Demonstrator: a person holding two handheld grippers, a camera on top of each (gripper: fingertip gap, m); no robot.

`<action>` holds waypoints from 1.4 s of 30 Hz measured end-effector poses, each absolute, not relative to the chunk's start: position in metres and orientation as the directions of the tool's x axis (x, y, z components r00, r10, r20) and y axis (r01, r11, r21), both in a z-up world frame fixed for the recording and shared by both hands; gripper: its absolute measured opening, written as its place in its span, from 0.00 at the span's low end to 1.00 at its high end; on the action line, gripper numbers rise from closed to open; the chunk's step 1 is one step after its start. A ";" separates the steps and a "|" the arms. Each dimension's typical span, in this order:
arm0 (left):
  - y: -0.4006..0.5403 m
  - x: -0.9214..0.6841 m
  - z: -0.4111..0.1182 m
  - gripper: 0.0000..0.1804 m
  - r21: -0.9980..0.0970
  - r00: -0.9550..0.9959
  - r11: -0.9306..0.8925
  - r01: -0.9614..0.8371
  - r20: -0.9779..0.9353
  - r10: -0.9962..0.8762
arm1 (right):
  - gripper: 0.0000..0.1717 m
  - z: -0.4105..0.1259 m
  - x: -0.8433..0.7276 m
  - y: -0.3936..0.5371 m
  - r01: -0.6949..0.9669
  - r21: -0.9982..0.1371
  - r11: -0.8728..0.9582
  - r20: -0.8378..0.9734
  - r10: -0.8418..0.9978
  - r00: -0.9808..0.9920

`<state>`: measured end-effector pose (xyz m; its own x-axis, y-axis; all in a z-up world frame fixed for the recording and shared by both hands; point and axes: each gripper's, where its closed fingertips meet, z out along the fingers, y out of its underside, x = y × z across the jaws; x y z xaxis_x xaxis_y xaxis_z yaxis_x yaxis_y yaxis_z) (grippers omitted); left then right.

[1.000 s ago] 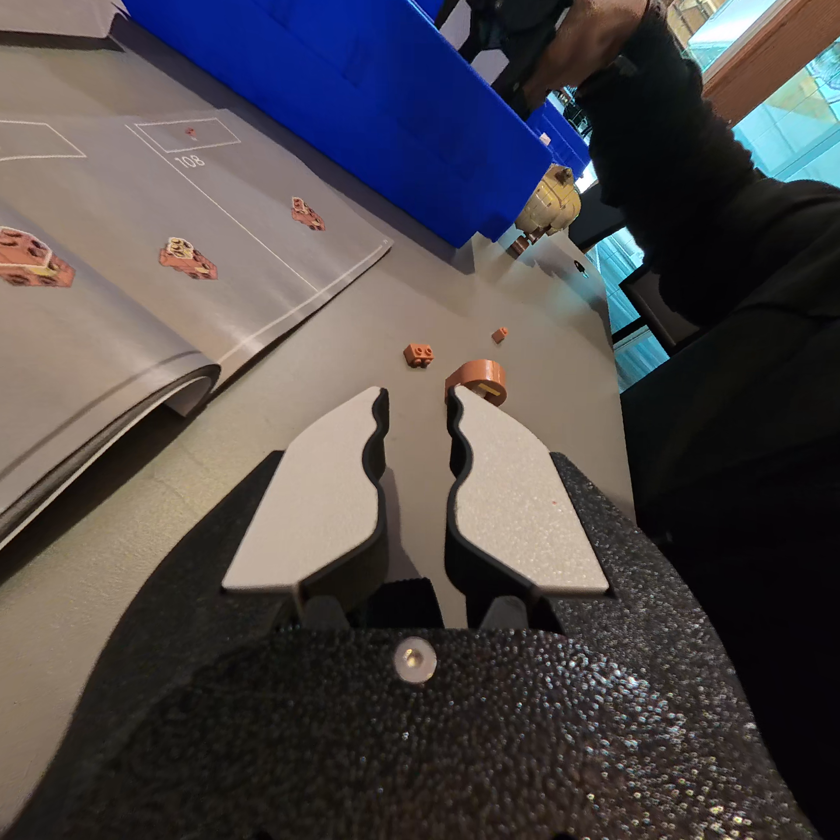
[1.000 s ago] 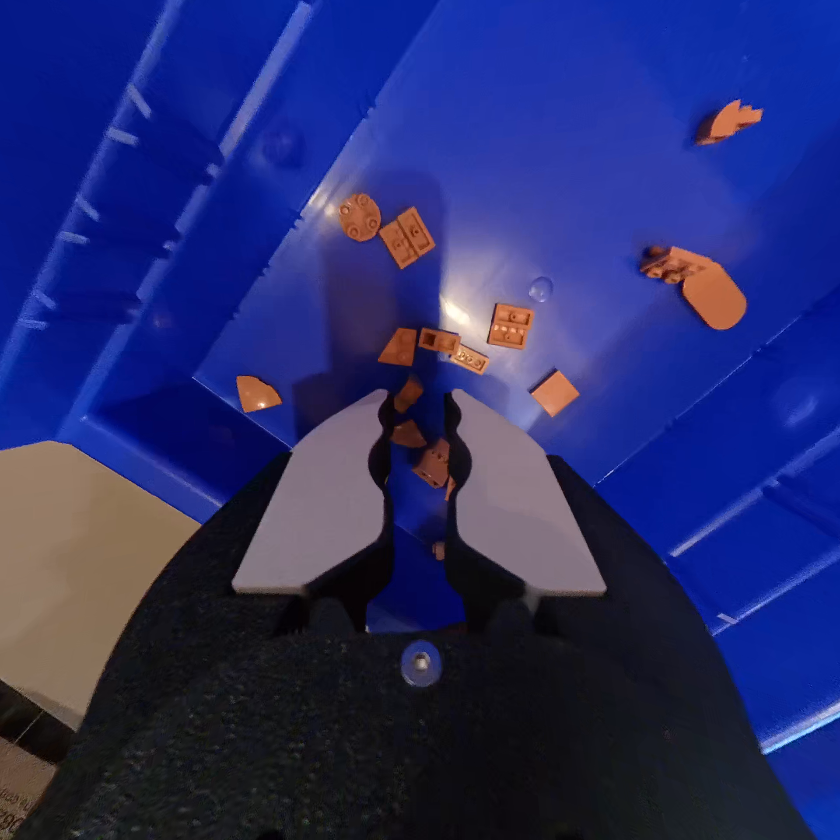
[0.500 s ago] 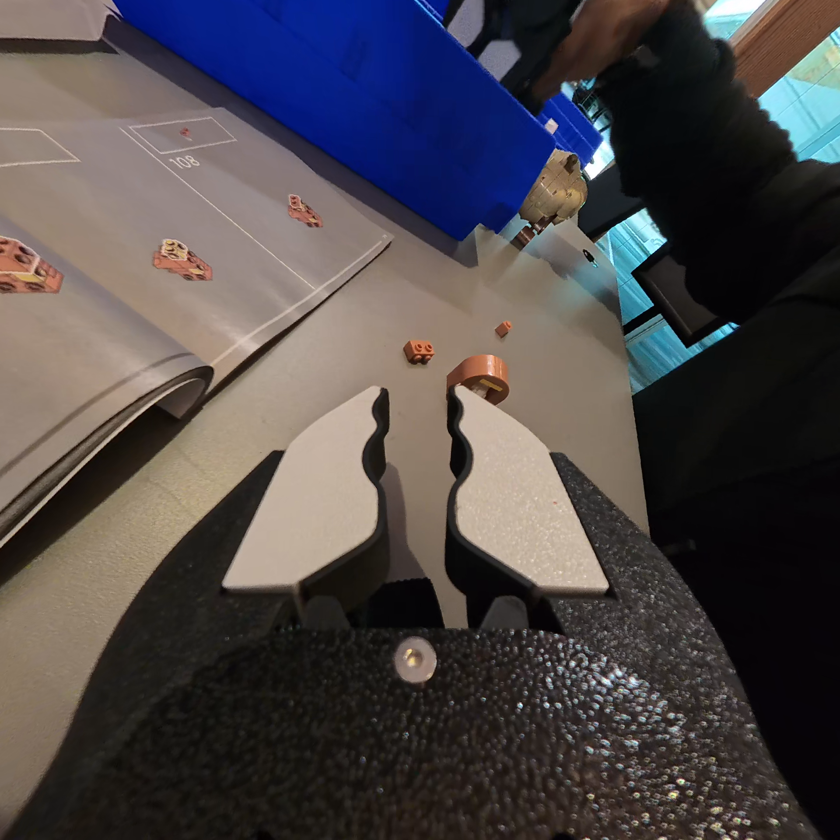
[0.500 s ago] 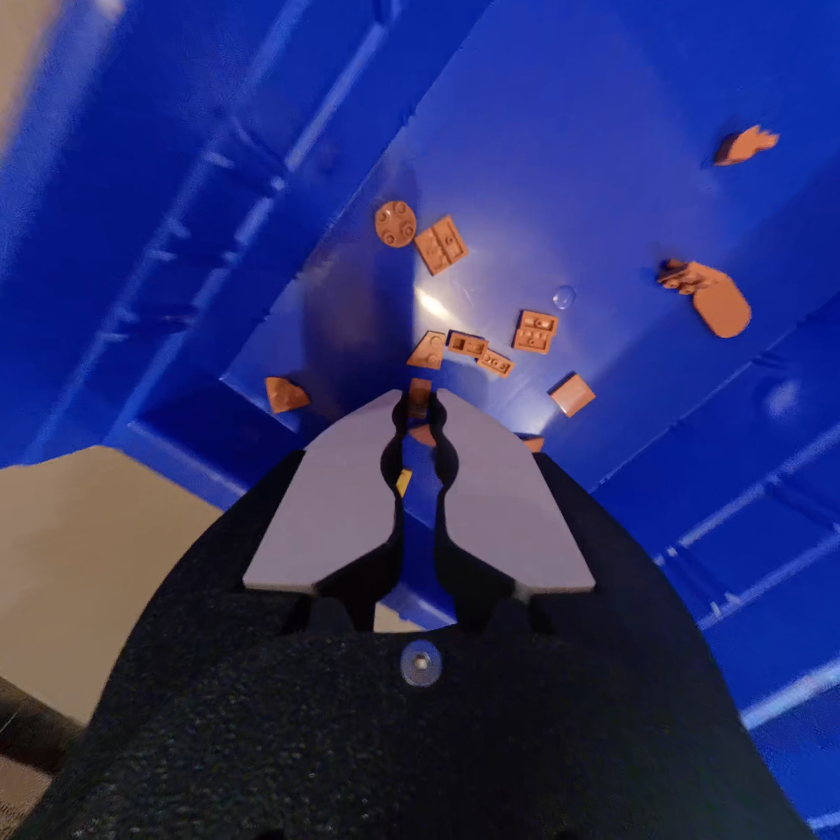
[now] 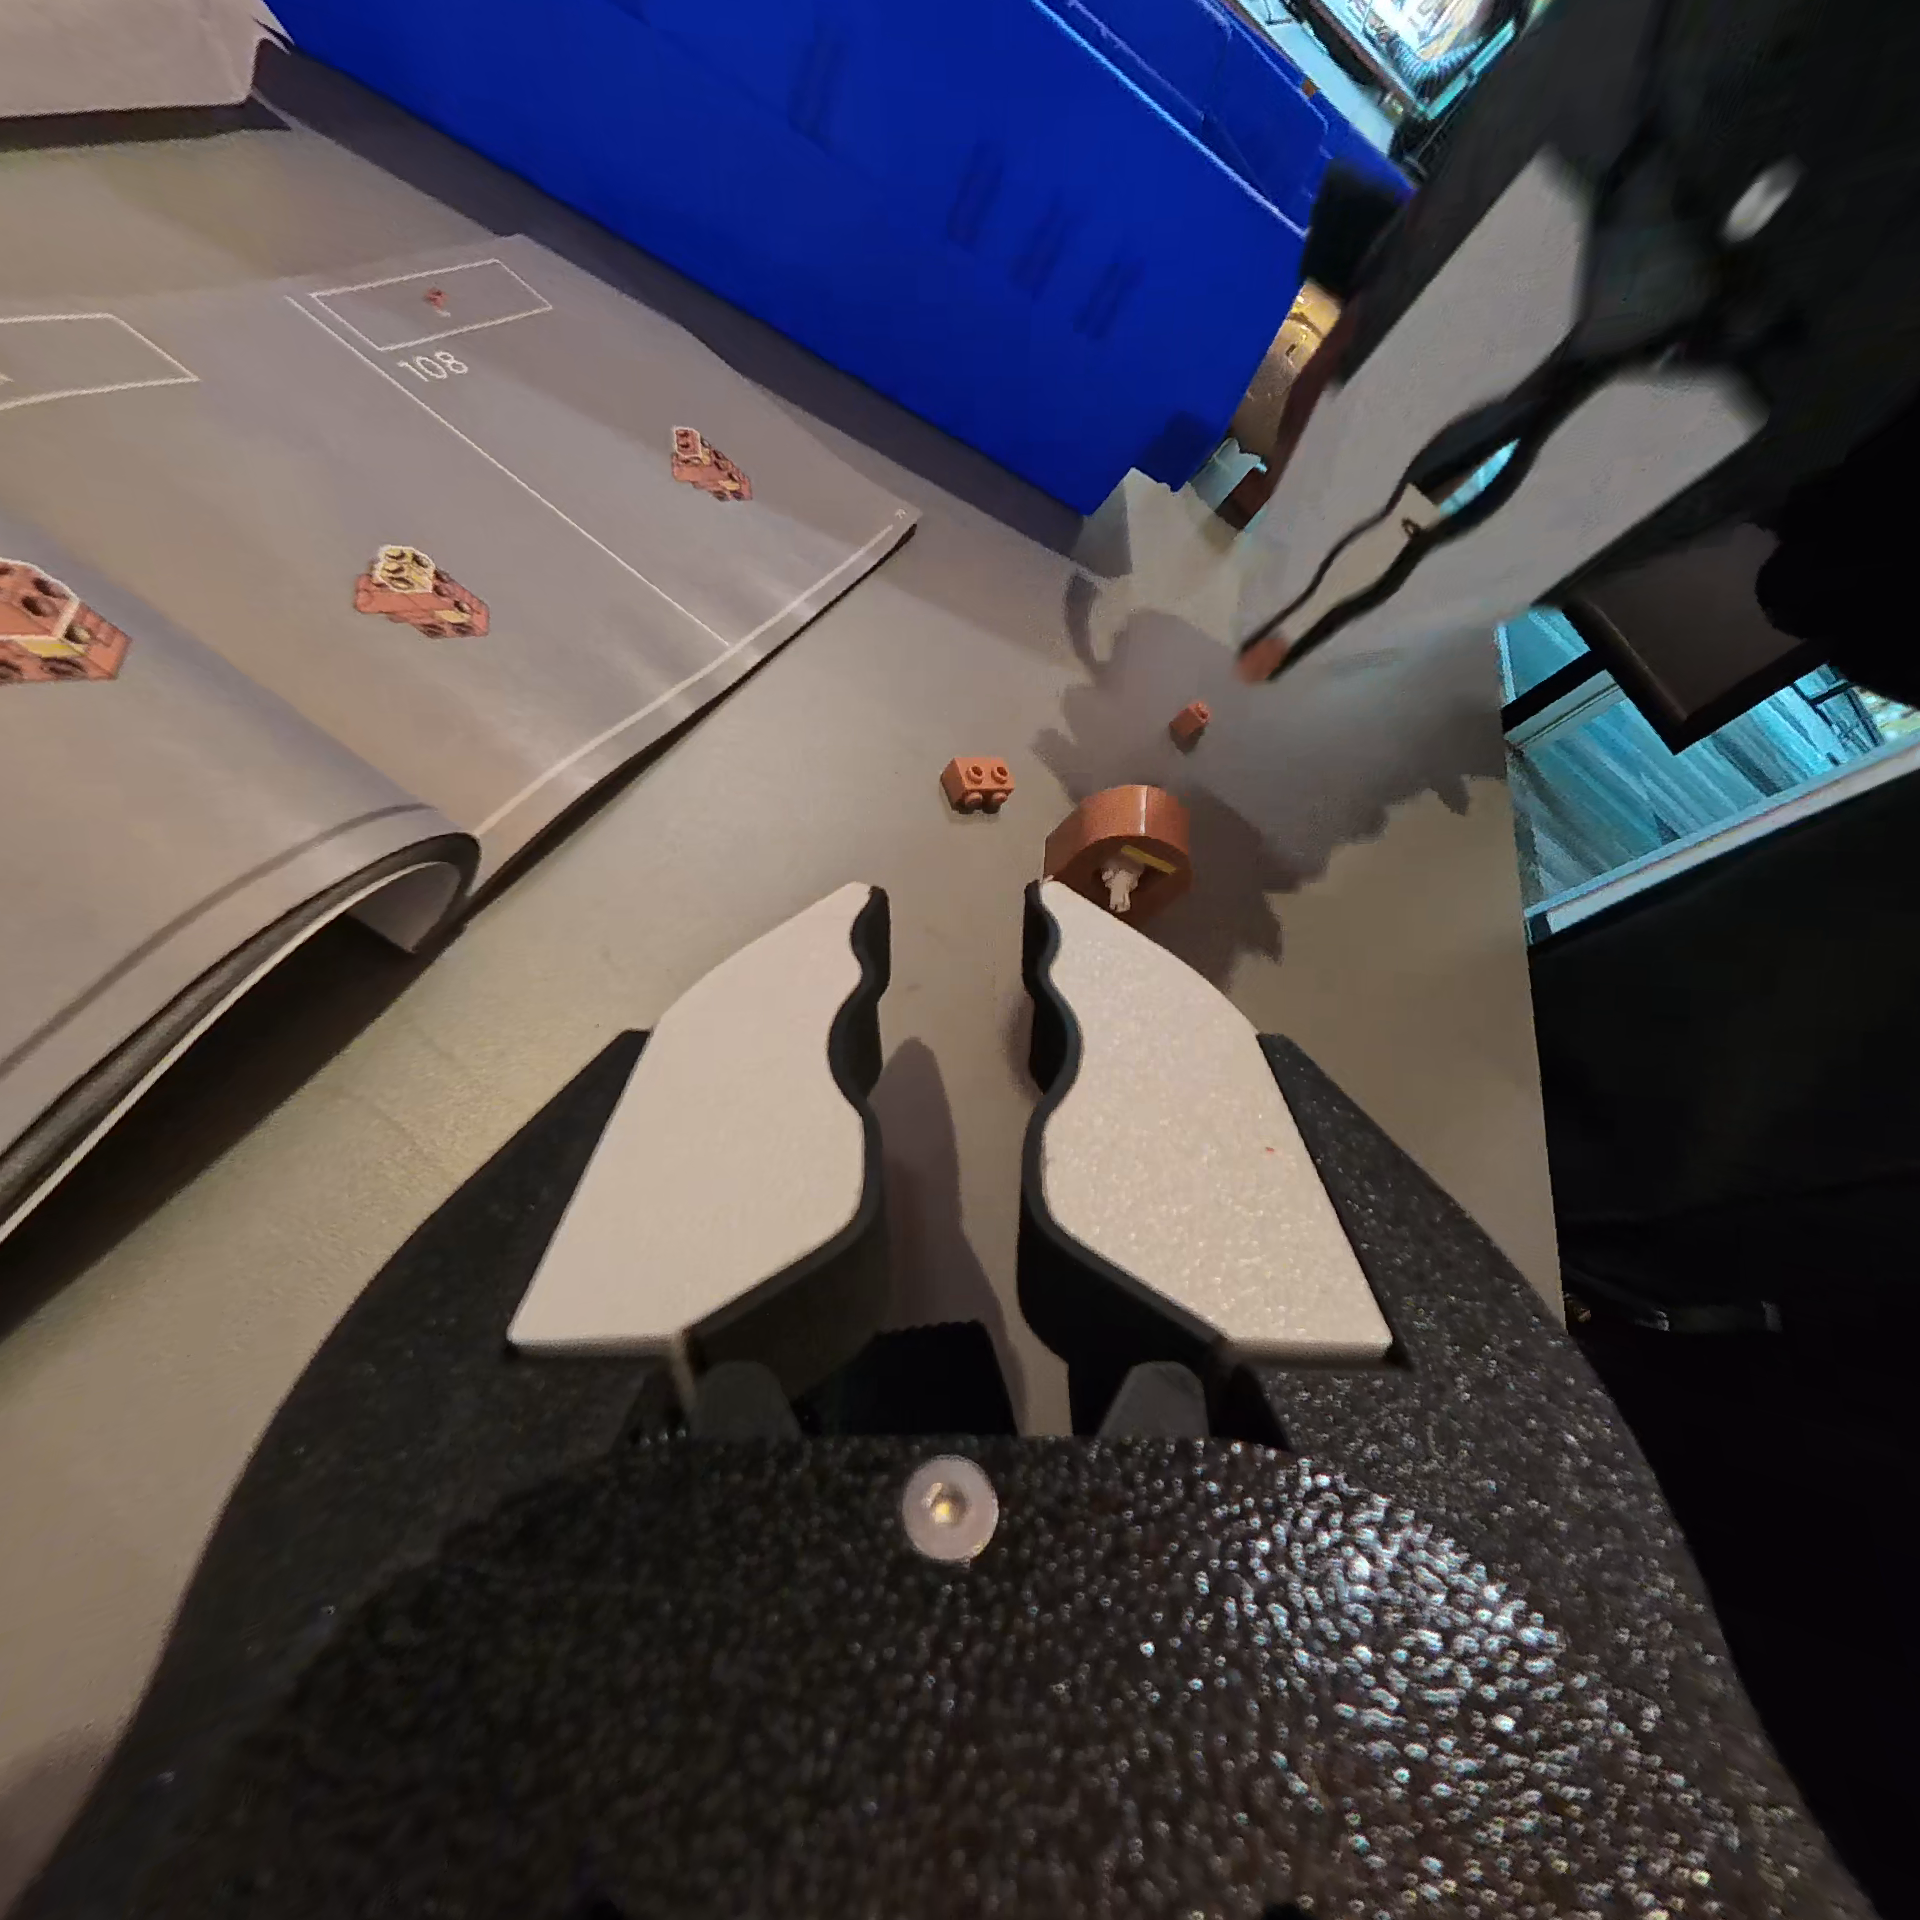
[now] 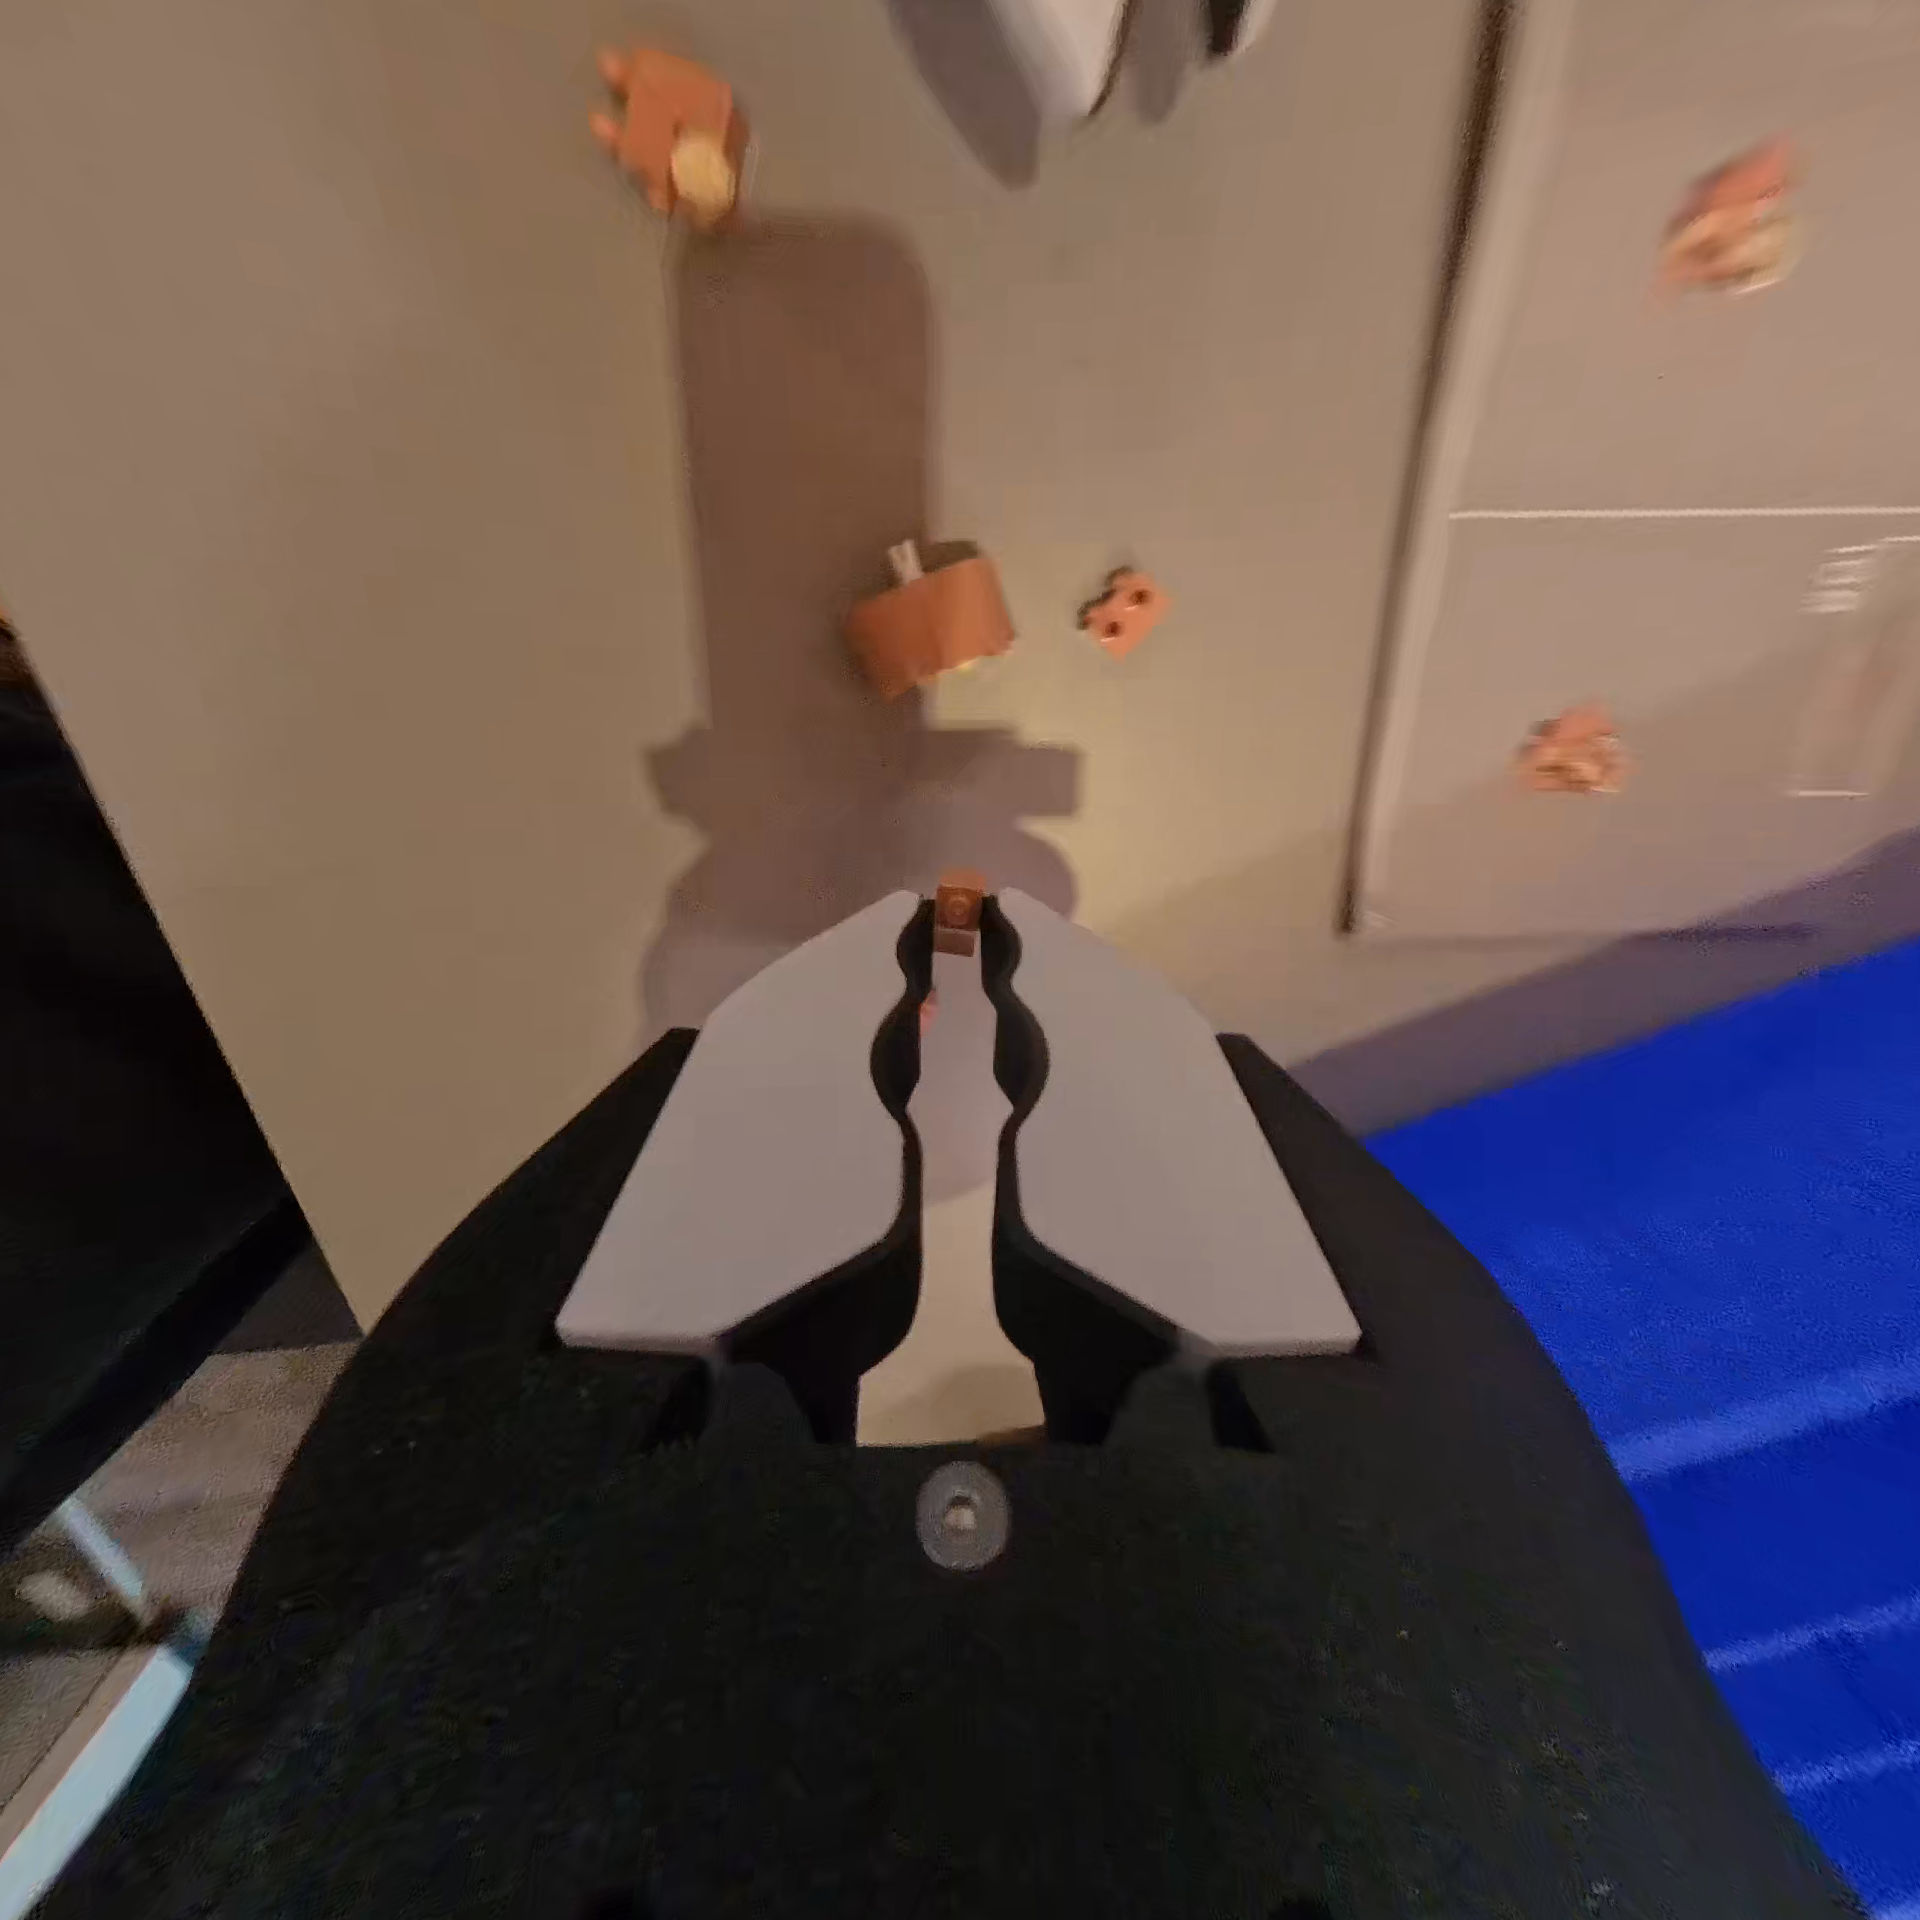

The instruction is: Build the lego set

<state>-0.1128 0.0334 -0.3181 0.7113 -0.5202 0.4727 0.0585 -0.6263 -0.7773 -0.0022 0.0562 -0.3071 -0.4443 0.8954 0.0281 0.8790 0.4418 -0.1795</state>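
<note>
My right gripper (image 6: 956, 920) is shut on a small brown brick (image 6: 955, 914), pinched at the fingertips above the grey table. It also shows in the left wrist view (image 5: 1262, 657), blurred, with the brick at its tip over the table. My left gripper (image 5: 956, 904) is open and empty, resting low on the table (image 5: 727, 831). A round brown piece (image 5: 1120, 847) with a white peg lies just beyond its right fingertip; the right wrist view shows it too (image 6: 928, 621). A small two-stud brown brick (image 5: 978, 783) and a tiny brown brick (image 5: 1189, 722) lie farther on.
An open instruction booklet (image 5: 364, 540) lies at the left. A blue bin (image 5: 831, 208) stands behind it, and its edge shows in the right wrist view (image 6: 1662, 1247). A brown and tan assembly (image 6: 675, 135) sits far off on the table. A dark-clothed person (image 5: 1766, 1039) is at the right. About 12 cm separates my left fingertips from my right. The round brown piece (image 5: 1120, 847) is about equally far from each gripper, around 6 cm. Seen from the right wrist view (image 6: 960, 558) as well.
My right gripper closed on a small brown brick inside the blue bin, lifted out and swung over the grey table. My left gripper stayed still and open.
</note>
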 end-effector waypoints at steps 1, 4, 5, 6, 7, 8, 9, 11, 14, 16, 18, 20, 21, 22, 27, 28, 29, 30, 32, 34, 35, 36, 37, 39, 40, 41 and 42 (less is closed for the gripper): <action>0.033 -0.113 -0.318 0.13 -0.778 0.712 -0.625 0.059 0.472 -0.520 | 0.05 -0.322 0.000 0.054 0.884 -0.145 0.444 0.016 0.895 -0.446; 0.034 -0.114 -0.317 0.13 -0.779 0.712 -0.623 0.068 0.476 -0.516 | 0.05 -0.348 0.003 0.060 0.911 -0.105 0.398 -0.004 0.916 -0.401; 0.034 -0.114 -0.317 0.13 -0.779 0.712 -0.623 0.070 0.477 -0.516 | 0.05 -0.352 0.004 0.062 0.919 -0.098 0.381 -0.013 0.923 -0.384; 0.034 -0.114 -0.317 0.13 -0.779 0.712 -0.624 0.071 0.478 -0.515 | 0.05 -0.355 0.006 0.064 0.926 -0.089 0.367 -0.015 0.929 -0.370; 0.034 -0.114 -0.317 0.13 -0.778 0.711 -0.624 0.070 0.478 -0.516 | 0.08 -0.356 0.007 0.066 0.930 -0.076 0.360 0.000 0.932 -0.361; 0.034 -0.114 -0.317 0.13 -0.778 0.711 -0.625 0.069 0.478 -0.516 | 0.12 -0.355 0.008 0.069 0.931 -0.064 0.360 0.022 0.933 -0.360; 0.034 -0.114 -0.317 0.13 -0.777 0.710 -0.625 0.068 0.478 -0.517 | 0.15 -0.352 0.010 0.070 0.929 -0.049 0.367 0.041 0.930 -0.366; 0.034 -0.114 -0.317 0.13 -0.777 0.708 -0.626 0.073 0.482 -0.516 | 0.19 -0.343 0.011 0.070 0.920 -0.019 0.391 0.082 0.918 -0.389; 0.034 -0.116 -0.315 0.13 -0.772 0.695 -0.628 0.101 0.506 -0.510 | 0.20 -0.317 0.003 0.078 0.882 0.072 0.465 0.235 0.852 -0.468; 0.035 -0.118 -0.313 0.13 -0.765 0.681 -0.630 0.134 0.533 -0.502 | 0.20 -0.296 -0.007 0.078 0.841 0.157 0.518 0.316 0.781 -0.539; 0.036 -0.121 -0.311 0.13 -0.759 0.668 -0.631 0.162 0.555 -0.496 | 0.20 -0.277 -0.017 0.073 0.796 0.241 0.556 0.363 0.709 -0.605; 0.037 -0.122 -0.310 0.13 -0.754 0.661 -0.632 0.180 0.569 -0.490 | 0.19 -0.264 -0.024 0.066 0.746 0.323 0.582 0.378 0.643 -0.666; 0.037 -0.123 -0.310 0.13 -0.753 0.660 -0.631 0.185 0.571 -0.488 | 0.18 -0.261 -0.025 0.063 0.722 0.359 0.592 0.377 0.615 -0.692; 0.037 -0.123 -0.310 0.13 -0.753 0.659 -0.631 0.187 0.572 -0.487 | 0.18 -0.259 -0.027 0.060 0.700 0.386 0.601 0.373 0.592 -0.714; 0.037 -0.123 -0.310 0.13 -0.758 0.665 -0.625 0.183 0.564 -0.489 | 0.21 -0.267 -0.023 0.058 0.654 0.437 0.618 0.346 0.555 -0.756; 0.037 -0.123 -0.309 0.13 -0.760 0.665 -0.623 0.184 0.563 -0.491 | 0.20 -0.264 -0.026 0.054 0.661 0.399 0.635 0.351 0.560 -0.750; 0.037 -0.123 -0.309 0.13 -0.761 0.664 -0.621 0.186 0.564 -0.492 | 0.19 -0.263 -0.027 0.050 0.676 0.366 0.639 0.338 0.586 -0.737; 0.037 -0.123 -0.309 0.13 -0.760 0.662 -0.622 0.189 0.566 -0.491 | 0.19 -0.260 -0.029 0.048 0.685 0.345 0.642 0.336 0.597 -0.729; 0.037 -0.124 -0.308 0.13 -0.758 0.661 -0.623 0.193 0.570 -0.488 | 0.19 -0.251 -0.042 0.052 0.707 0.293 0.644 0.378 0.601 -0.704; 0.037 -0.123 -0.308 0.13 -0.762 0.666 -0.620 0.188 0.563 -0.490 | 0.18 -0.253 -0.055 0.053 0.752 0.207 0.626 0.378 0.658 -0.652; 0.036 -0.122 -0.309 0.13 -0.767 0.673 -0.616 0.179 0.553 -0.492 | 0.18 -0.257 -0.060 0.054 0.769 0.174 0.616 0.372 0.682 -0.630; 0.033 -0.121 -0.309 0.13 -0.774 0.686 -0.612 0.163 0.535 -0.493 | 0.18 -0.261 -0.064 0.056 0.783 0.137 0.607 0.364 0.705 -0.609; 0.028 -0.117 -0.311 0.13 -0.775 0.697 -0.616 0.139 0.519 -0.496 | 0.19 -0.265 -0.067 0.056 0.800 0.085 0.595 0.351 0.733 -0.582; 0.011 -0.104 -0.315 0.14 -0.775 0.707 -0.626 0.087 0.490 -0.509 | 0.19 -0.272 -0.072 0.051 0.830 -0.068 0.554 0.309 0.802 -0.511; 0.001 -0.098 -0.317 0.14 -0.782 0.716 -0.621 0.055 0.465 -0.522 | 0.19 -0.274 -0.072 0.048 0.837 -0.148 0.527 0.282 0.834 -0.475; -0.009 -0.092 -0.318 0.15 -0.793 0.726 -0.610 0.012 0.426 -0.540 | 0.19 -0.275 -0.071 0.046 0.840 -0.224 0.494 0.257 0.861 -0.438; -0.018 -0.088 -0.320 0.16 -0.802 0.738 -0.596 -0.039 0.379 -0.558 | 0.19 -0.275 -0.069 0.045 0.839 -0.297 0.456 0.237 0.886 -0.398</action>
